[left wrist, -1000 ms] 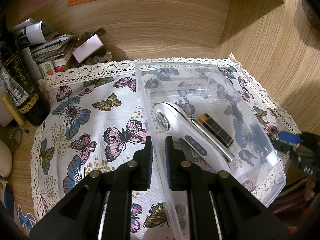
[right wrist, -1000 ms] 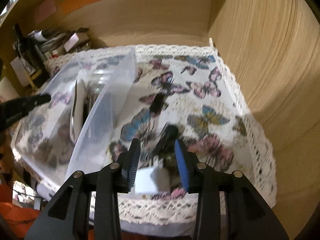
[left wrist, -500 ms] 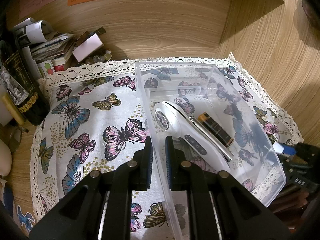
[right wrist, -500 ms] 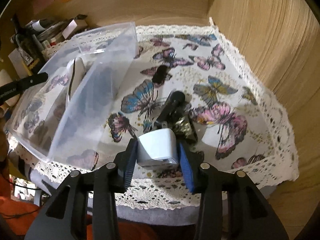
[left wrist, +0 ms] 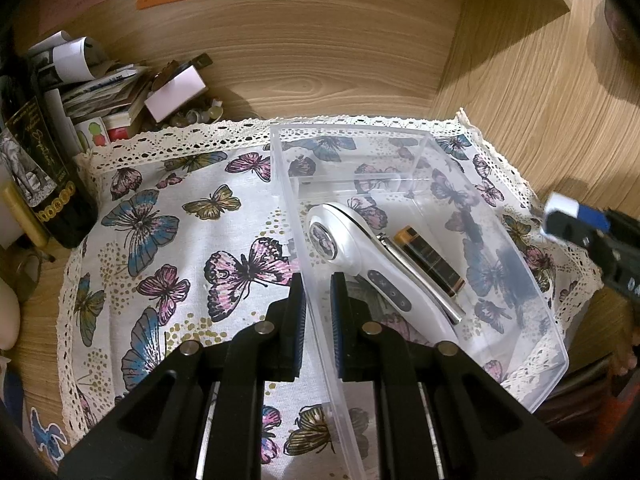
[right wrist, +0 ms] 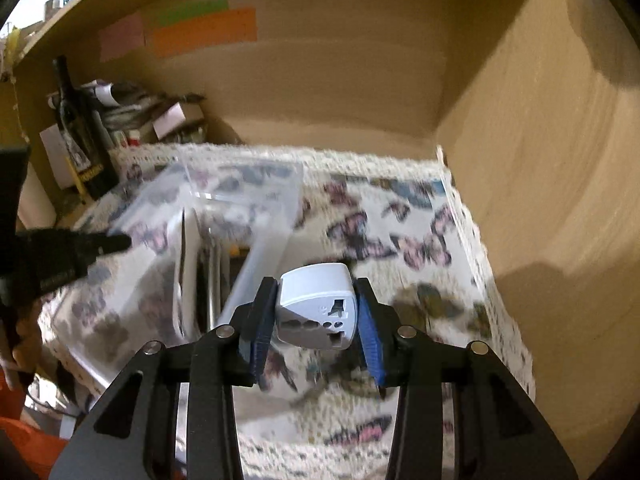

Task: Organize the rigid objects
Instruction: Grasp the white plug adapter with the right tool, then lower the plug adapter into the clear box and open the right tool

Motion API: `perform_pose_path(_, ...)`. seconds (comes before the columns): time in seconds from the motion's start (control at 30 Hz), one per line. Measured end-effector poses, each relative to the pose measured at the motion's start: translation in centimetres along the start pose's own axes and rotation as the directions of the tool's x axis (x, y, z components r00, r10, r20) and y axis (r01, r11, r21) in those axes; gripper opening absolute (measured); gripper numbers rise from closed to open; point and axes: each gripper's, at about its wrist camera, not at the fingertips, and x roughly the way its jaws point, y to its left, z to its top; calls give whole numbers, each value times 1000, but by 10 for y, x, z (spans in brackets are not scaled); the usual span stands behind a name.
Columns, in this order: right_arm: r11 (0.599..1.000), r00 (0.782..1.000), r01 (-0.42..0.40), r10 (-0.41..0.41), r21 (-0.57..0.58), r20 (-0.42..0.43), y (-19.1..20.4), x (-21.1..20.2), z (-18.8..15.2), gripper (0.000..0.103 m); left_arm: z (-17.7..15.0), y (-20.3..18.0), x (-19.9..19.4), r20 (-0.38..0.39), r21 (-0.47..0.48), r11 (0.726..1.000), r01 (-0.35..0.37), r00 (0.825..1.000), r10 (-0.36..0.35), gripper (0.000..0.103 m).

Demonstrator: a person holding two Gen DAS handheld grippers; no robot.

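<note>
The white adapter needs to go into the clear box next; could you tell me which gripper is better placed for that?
Right. The right gripper already clamps the white adapter beside the clear box. The left gripper is shut on the box's near wall, steadying it.

Clear bin (left wrist: 516,248) open on top. Its left half is taken by the white handheld device (left wrist: 360,268) and the battery (left wrist: 430,262); the right half of the floor is bare. Left gripper (left wrist: 318,300) clamps the bin's near-left wall, blocking that side. Butterfly cloth (left wrist: 160,240) left of the bin is free. Bottle (left wrist: 44,184) and paper clutter (left wrist: 108,88) crowd the back-left corner. Wooden walls (left wrist: 540,100) close off the back and right.
</note>
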Motion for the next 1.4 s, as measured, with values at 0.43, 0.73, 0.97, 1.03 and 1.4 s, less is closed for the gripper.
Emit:
perform_pose_path(0.43, 986, 989, -144, 142, -87, -28, 42, 40, 28, 36, 1, 0, 0, 0, -2, 1000, 2, 1000, -2, 10)
perform_pose_path(0.73, 974, 981, -167, 148, -156, -123, 59, 73, 27, 36, 1, -1, 1, -2, 3, 1000, 4, 1000, -4, 10)
perform_pose_path(0.97, 970, 978, -179, 157, -164, -137, 62, 73, 24, 36, 1, 0, 1, -2, 3, 1000, 4, 1000, -4, 10)
perform_pose_path(1.03, 972, 979, -179, 159, -156, -128, 61, 70, 24, 36, 1, 0, 1, -2, 5, 1000, 4, 1000, -4, 10)
perform_pose_path(1.4, 989, 994, -108, 106, -103, -25, 35, 31, 29, 37, 0, 0, 2, -1, 8, 1000, 4, 1000, -4, 10)
